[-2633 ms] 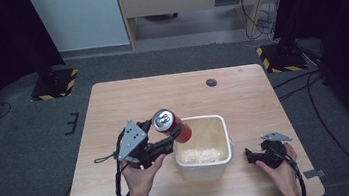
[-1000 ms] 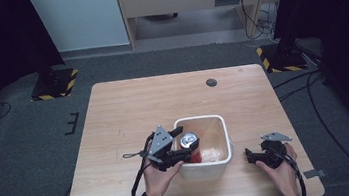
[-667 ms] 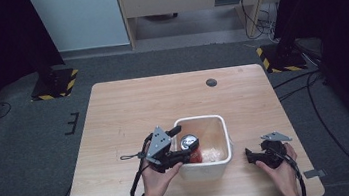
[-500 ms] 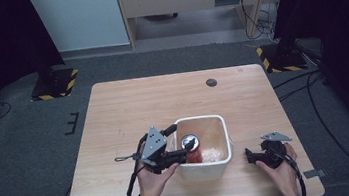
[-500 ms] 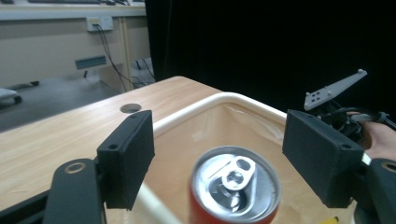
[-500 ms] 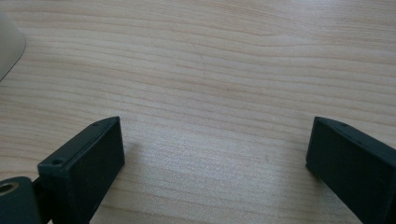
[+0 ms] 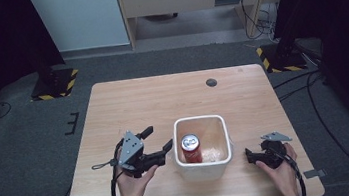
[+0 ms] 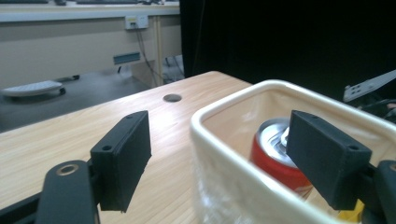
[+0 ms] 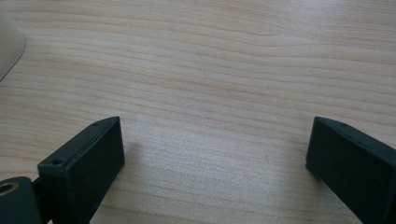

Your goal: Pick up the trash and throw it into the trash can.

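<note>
I've let go of the can [image 7: 191,148], now upright in the tub [image 7: 205,166], and my left tool [image 7: 159,142] has just opened wide and pulled clear

— Where does the high view sit?

— Above the near edge of the pale wooden desk [image 7: 138,107], looking forward and down; it takes in the whole top and the grey floor beyond.

— And the left gripper view?

— Low and very close, looking level across the desk at the rim of the white square plastic tub [image 8: 243,100] holding a red drink can with a silver top [image 8: 275,149]. The high view shares both the tub [image 7: 205,164] and the can [image 7: 191,147].

— The right gripper view?

— Tipped down, hard against bare wood, with the tub's edge [image 9: 9,46] at its left border.
</note>
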The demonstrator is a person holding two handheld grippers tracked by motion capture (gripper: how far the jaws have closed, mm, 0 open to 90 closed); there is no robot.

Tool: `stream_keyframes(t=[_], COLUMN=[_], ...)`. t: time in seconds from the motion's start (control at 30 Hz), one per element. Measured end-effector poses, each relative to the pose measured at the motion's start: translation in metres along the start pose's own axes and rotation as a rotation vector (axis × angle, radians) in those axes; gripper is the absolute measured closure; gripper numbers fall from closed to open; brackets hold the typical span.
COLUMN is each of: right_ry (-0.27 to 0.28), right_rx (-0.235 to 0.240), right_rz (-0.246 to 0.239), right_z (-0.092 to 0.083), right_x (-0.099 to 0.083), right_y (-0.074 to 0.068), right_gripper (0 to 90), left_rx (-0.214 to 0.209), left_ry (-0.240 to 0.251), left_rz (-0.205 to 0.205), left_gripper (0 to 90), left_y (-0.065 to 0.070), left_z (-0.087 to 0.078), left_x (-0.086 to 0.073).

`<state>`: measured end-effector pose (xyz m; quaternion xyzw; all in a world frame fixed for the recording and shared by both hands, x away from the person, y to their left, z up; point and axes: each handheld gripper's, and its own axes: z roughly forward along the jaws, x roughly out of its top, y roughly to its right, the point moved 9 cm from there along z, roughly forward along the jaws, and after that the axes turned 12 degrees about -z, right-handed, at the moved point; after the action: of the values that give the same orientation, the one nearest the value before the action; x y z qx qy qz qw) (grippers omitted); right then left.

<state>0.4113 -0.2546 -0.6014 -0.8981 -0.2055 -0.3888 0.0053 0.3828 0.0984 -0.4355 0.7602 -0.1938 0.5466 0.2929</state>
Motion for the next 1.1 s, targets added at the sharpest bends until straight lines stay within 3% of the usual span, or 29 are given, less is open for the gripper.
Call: stream_keyframes(t=[0.37,0.47,0.7,0.83,1.03,1.1], right_ry=[0.0,0.0,0.0,0.0,0.0,0.0], right_rx=[-0.001,-0.001,-0.001,-0.001,0.0,0.0], right_rz=[0.002,0.002,0.001,0.001,0.002,0.003], right_z=[0.0,0.0,0.0,0.0,0.0,0.0], right_x=[0.0,0.0,0.0,0.0,0.0,0.0], right_y=[0.0,0.0,0.0,0.0,0.0,0.0], right_gripper=[4.4,4.4,4.4,4.4,4.4,4.4], left_rx=[0.101,0.139,0.187,0.237,0.288,0.315], left_ry=[-0.063,-0.1,-0.16,-0.229,-0.32,-0.346], left_rz=[-0.021,-0.032,-0.047,-0.074,-0.096,-0.087], left_gripper=[18.8,18.3,16.4,15.7,14.6,14.5], left_y=[-0.038,-0.053,-0.072,-0.089,-0.103,-0.109], left_z=[-0.015,-0.02,-0.027,-0.033,-0.036,-0.038], left_x=[-0.031,-0.048,-0.073,-0.097,-0.118,-0.124])
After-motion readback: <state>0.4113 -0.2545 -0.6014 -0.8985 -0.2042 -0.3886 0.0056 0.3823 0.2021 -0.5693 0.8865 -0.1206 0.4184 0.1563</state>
